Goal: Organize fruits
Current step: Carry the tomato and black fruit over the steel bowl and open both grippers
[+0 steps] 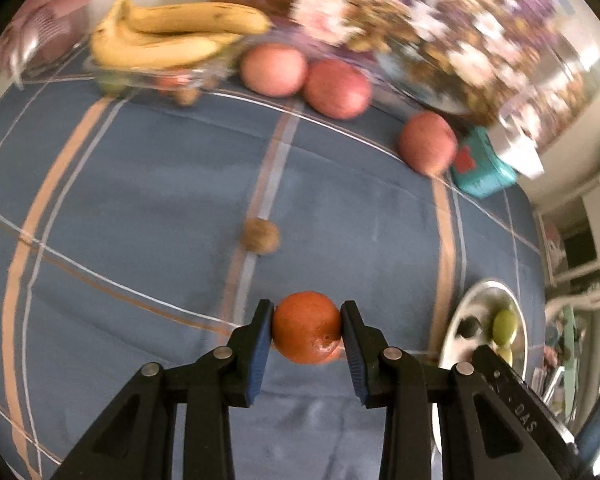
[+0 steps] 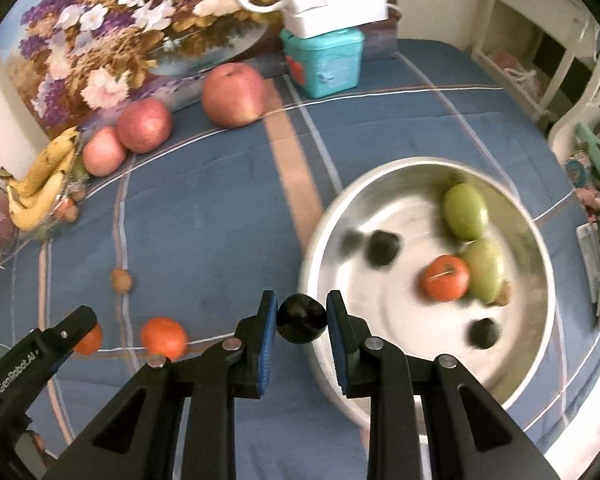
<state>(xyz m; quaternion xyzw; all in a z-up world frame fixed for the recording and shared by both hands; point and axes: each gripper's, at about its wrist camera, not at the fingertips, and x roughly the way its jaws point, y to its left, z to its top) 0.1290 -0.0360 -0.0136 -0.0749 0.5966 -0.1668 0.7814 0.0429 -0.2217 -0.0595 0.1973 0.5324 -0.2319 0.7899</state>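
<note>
The left tool [image 1: 307, 330] is clenched on an orange [image 1: 306, 327], its blue pads pressing either side of the fruit's widest part, above the blue checked cloth [image 1: 140, 200]; that middle band looks the right place to hold, since a round, firm, fairly light fruit would probably squirt out if pinched near its ends. Its skin is deep orange, slightly glossy, with a pale navel facing the camera. The right tool [image 2: 302, 323] grips a small dark fruit [image 2: 302, 324] just at the rim of the metal bowl [image 2: 328, 216]; it is near-black, smooth and shiny, likely softer, so it probably bruises under hard pressure. Another orange [image 2: 164, 338] lies on the cloth
</note>
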